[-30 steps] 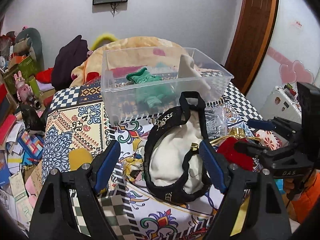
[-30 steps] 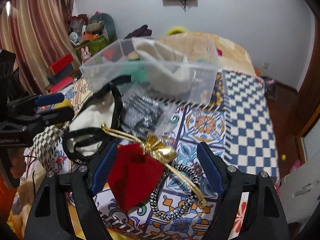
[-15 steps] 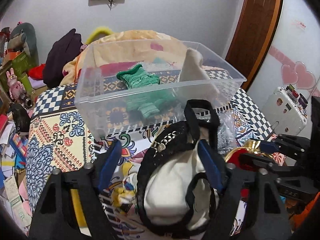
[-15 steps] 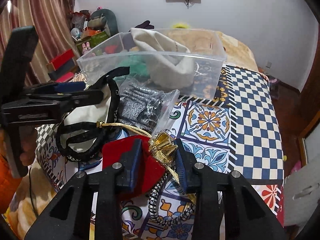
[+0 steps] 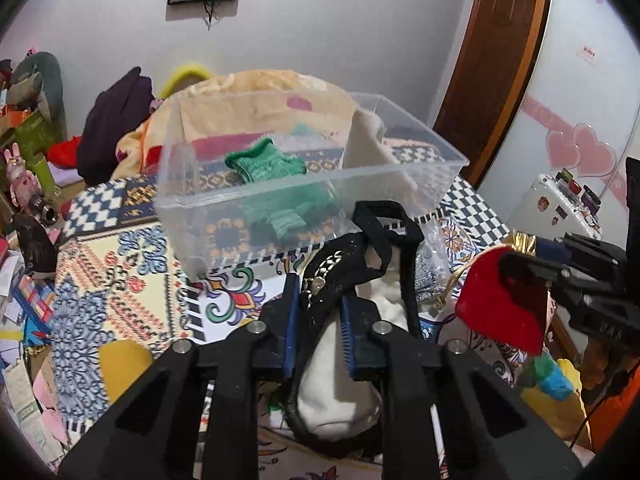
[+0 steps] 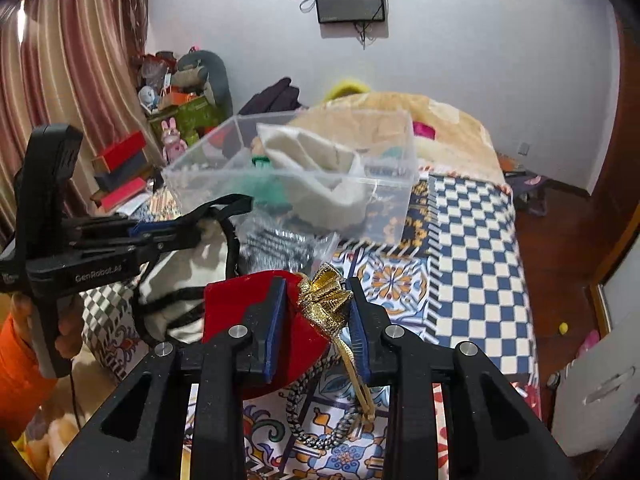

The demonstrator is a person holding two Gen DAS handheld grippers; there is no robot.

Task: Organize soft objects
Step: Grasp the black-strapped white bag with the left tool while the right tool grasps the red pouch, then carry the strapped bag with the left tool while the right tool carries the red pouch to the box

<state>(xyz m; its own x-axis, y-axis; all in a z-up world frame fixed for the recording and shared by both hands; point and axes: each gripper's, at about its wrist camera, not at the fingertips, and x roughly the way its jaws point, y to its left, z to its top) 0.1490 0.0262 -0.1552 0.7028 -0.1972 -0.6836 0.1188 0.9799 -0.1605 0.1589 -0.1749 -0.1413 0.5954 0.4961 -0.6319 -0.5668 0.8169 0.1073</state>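
While both tools are closed on cloth items, the left hand-held gripper [image 5: 318, 320] pinches the black beaded strap of a cream bag [image 5: 352, 344], its blue pads narrowed onto the strap with the cream body hanging below and between the fingers. On the right side of the left-wrist view, the right hand-held gripper [image 6: 316, 312] is clamped on a red pouch [image 6: 240, 300] at its gathered gold ribbon [image 6: 326, 300]; the pouch appears raised clear of the patterned bedspread [image 5: 132, 280]. A grey-and-white braided cord [image 6: 316, 432] lies on the bedspread under the pouch, near the camera. Beyond both grippers stands a clear plastic bin [image 5: 304, 184], which holds a green knit garment [image 5: 276, 188] near its middle and a cream cloth [image 6: 320, 168] draped against its right wall. A clear packet of grey fabric [image 6: 280, 246] lies between the bin and the red pouch. Farther back, a beige blanket [image 6: 440, 128] is heaped on the bed, and a dark screen [image 6: 350, 0] hangs on the far wall
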